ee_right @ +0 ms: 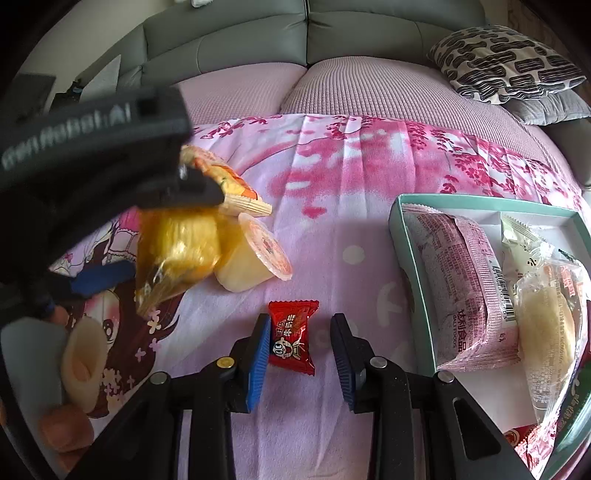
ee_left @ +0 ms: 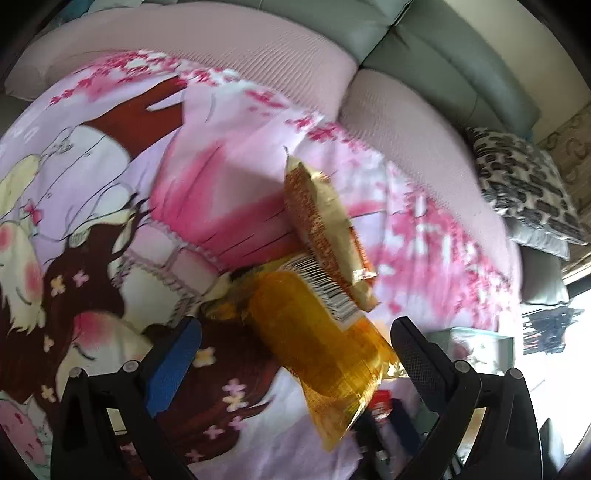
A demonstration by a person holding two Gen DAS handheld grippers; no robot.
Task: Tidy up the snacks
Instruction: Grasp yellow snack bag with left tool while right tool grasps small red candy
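Observation:
My left gripper [ee_left: 297, 325] stands wide open around an orange see-through snack packet [ee_left: 321, 350], with a gap at the blue pad side. In the right wrist view the same packet [ee_right: 177, 251] sits between that gripper's fingers, over a jelly cup [ee_right: 255, 258] lying on its side and a wafer pack [ee_right: 229, 188]. My right gripper [ee_right: 301, 317] is narrowed around a red wrapped candy [ee_right: 291, 336] on the blanket. The candy touches the left blue pad, and a gap shows at the right pad. A teal-rimmed box [ee_right: 402, 236] at the right holds a pink cake pack [ee_right: 465, 288] and a clear-wrapped bread [ee_right: 546, 325].
Everything lies on a pink cartoon blanket [ee_right: 332, 166] spread over a grey sofa [ee_right: 332, 33]. A gold wafer pack [ee_left: 321, 214] lies just beyond the orange packet. A black-and-white patterned cushion [ee_right: 506, 62] rests at the back right. A person's fingers [ee_right: 62, 432] show at the lower left.

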